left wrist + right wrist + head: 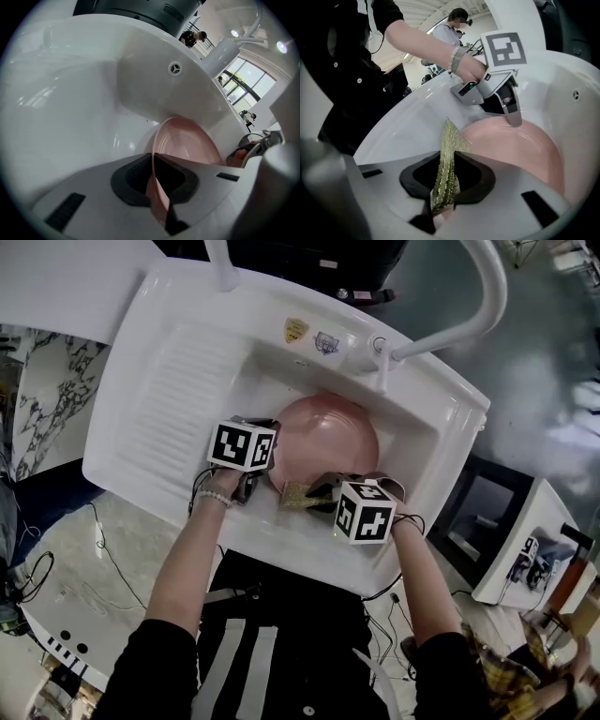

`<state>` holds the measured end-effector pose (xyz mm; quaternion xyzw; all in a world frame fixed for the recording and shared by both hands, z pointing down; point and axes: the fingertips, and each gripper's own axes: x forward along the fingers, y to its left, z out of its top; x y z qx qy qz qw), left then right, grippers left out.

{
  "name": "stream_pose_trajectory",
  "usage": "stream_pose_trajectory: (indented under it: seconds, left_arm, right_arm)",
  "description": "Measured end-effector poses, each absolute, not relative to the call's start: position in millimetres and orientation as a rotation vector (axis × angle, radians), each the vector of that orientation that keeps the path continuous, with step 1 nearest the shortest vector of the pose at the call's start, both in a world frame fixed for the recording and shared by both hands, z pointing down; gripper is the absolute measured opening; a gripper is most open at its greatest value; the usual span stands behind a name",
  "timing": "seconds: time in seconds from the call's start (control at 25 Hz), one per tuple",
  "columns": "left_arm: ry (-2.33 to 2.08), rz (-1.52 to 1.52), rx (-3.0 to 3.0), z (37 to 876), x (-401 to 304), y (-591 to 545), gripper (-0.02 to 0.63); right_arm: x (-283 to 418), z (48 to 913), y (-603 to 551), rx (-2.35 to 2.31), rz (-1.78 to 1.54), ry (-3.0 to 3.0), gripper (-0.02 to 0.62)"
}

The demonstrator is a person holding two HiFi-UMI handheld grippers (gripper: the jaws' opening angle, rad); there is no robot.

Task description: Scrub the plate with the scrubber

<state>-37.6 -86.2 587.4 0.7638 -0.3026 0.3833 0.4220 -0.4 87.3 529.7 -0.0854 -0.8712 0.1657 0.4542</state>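
A pink plate [325, 442] lies tilted in the white sink basin [412, 460]. My left gripper [264, 470] is shut on the plate's left rim; in the left gripper view the rim [157, 190] runs between the jaws and the plate [187, 145] stretches ahead. My right gripper [323, 493] is shut on a yellow-green scrubber [298, 496] at the plate's near edge. In the right gripper view the scrubber [445, 173] stands edge-on between the jaws, its tip beside the plate [520, 150], and the left gripper [511, 115] grips the far rim.
A white faucet [459, 324] arches over the basin from the back right. A ribbed draining board [178, 390] lies left of the basin. The sink's front edge [281, 549] is close to my arms. A marble counter [47, 399] lies further left.
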Motion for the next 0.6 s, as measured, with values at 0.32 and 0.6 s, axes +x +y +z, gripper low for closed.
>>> stream_pose_trajectory:
  seconds: [0.32, 0.6]
  left_arm:
    - [-0.762, 0.974, 1.931, 585.1, -38.3, -86.5, 0.012]
    - [-0.762, 0.989, 1.944, 584.8, -37.1, -87.3, 0.012]
  right_arm:
    - [20.7, 516.8, -7.3, 0.337, 0.173, -2.153, 0.078]
    - [63.6, 534.1, -67.2, 0.719, 0.062, -1.985, 0.075]
